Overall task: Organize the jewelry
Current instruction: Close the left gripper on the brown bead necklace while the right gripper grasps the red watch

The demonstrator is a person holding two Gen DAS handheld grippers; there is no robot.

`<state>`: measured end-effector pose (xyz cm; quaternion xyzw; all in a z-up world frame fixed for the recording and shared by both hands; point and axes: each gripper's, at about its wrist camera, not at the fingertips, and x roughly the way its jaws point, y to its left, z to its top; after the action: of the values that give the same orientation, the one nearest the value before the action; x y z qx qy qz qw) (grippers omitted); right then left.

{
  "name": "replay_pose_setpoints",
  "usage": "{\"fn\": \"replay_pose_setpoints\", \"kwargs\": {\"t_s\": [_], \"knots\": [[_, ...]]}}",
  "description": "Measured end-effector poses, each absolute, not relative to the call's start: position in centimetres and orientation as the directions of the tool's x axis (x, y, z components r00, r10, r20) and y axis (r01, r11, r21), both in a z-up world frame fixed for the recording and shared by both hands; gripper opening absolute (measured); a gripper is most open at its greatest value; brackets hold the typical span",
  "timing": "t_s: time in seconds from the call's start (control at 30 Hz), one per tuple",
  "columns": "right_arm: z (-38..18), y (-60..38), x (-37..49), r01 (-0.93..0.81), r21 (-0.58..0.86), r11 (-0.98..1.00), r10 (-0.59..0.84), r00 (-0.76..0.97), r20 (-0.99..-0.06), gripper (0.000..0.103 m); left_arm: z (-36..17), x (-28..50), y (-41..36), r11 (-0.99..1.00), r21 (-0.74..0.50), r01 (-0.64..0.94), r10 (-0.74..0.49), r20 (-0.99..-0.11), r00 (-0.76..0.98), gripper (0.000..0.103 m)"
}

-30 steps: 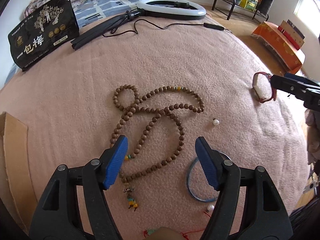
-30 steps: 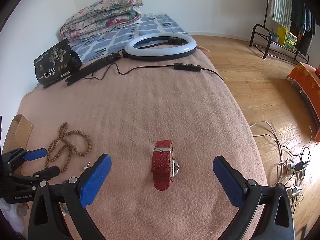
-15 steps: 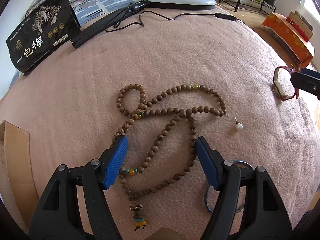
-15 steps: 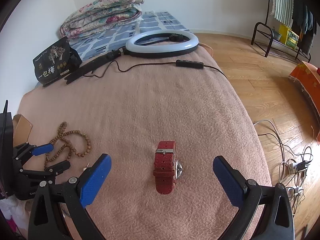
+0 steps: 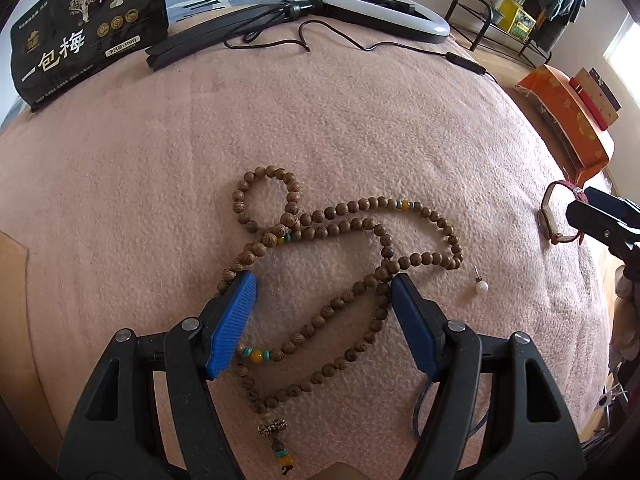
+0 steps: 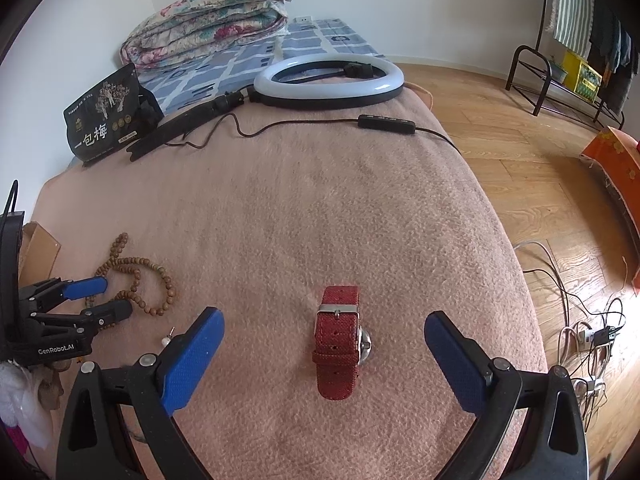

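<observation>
A long wooden bead necklace lies tangled on the pink blanket. My left gripper is open, low over its lower loops, which lie between the blue pads. A pearl earring lies right of it and a blue bangle shows behind the right finger. A red-strap watch stands on edge on the blanket, and my right gripper is open with the watch between its fingers, not touching. The necklace and left gripper show at left in the right wrist view.
A ring light with its cable and folded stand lies at the far end. A black snack bag stands far left. A cardboard piece lies at the left edge. The bed's right edge drops to a wooden floor with cables.
My left gripper has moved forward over the necklace, so the beads now lie between its pads and the bangle has slipped behind. My right gripper has edged slightly closer to the watch.
</observation>
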<state>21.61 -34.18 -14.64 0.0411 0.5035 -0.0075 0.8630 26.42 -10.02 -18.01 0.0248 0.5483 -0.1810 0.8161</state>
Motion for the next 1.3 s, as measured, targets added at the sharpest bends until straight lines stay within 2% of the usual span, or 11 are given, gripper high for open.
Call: {"fn": "replay_pose_setpoints", "kwargs": {"t_s": [0.03,0.27,0.33,0.43,0.57,0.8,0.83,0.87,0.97,1.07,1.3], "knots": [[-14.8,-34.2,21.7,0.054,0.065,0.996,0.030,0.490,-0.871,0.098,-18.0,26.4,-10.0,0.932,-0.163,0.324,-0.273,-0.902,0.334,0.071],[-15.3,-34.2,21.9,0.047,0.074,0.996,0.043,0.471,-0.881,0.090,-18.0,27.0,-8.4,0.930,-0.221,0.295,-0.316,-0.890,0.329,0.036],[-15.3,-34.1,22.0,0.043,0.078,0.996,0.049,0.468,-0.882,0.088,-18.0,27.2,-7.8,0.924,-0.252,0.286,-0.341,-0.883,0.322,0.034],[-15.3,-33.9,21.9,0.037,0.080,0.996,0.053,0.469,-0.881,0.088,-18.0,27.0,-7.6,0.929,-0.220,0.298,-0.319,-0.885,0.339,0.019],[-15.4,-33.7,22.0,0.031,0.079,0.996,0.055,0.465,-0.883,0.086,-18.1,27.0,-7.5,0.928,-0.217,0.303,-0.319,-0.882,0.346,0.009],[-15.6,-33.5,22.0,0.027,0.081,0.996,0.060,0.460,-0.886,0.084,-17.5,26.3,-8.1,0.926,-0.167,0.339,-0.295,-0.880,0.371,0.010],[-15.6,-33.5,22.0,0.028,0.082,0.996,0.060,0.460,-0.886,0.084,-17.3,26.2,-8.3,0.931,-0.137,0.338,-0.268,-0.885,0.381,0.016],[-15.6,-33.5,22.0,0.028,0.083,0.996,0.061,0.460,-0.886,0.084,-17.1,26.1,-8.5,0.935,-0.114,0.335,-0.249,-0.885,0.393,0.029],[-15.6,-33.5,22.0,0.027,0.088,0.996,0.065,0.457,-0.887,0.084,-16.0,25.5,-8.8,0.940,-0.052,0.336,-0.216,-0.855,0.472,0.056],[-15.6,-33.5,22.0,0.026,0.089,0.996,0.067,0.456,-0.888,0.084,-15.4,25.4,-9.0,0.939,-0.031,0.344,-0.209,-0.844,0.495,0.066],[-15.6,-33.5,22.0,0.027,0.094,0.995,0.071,0.460,-0.885,0.084,-16.8,26.9,-8.1,0.940,-0.105,0.325,-0.241,-0.878,0.413,0.068]]}}
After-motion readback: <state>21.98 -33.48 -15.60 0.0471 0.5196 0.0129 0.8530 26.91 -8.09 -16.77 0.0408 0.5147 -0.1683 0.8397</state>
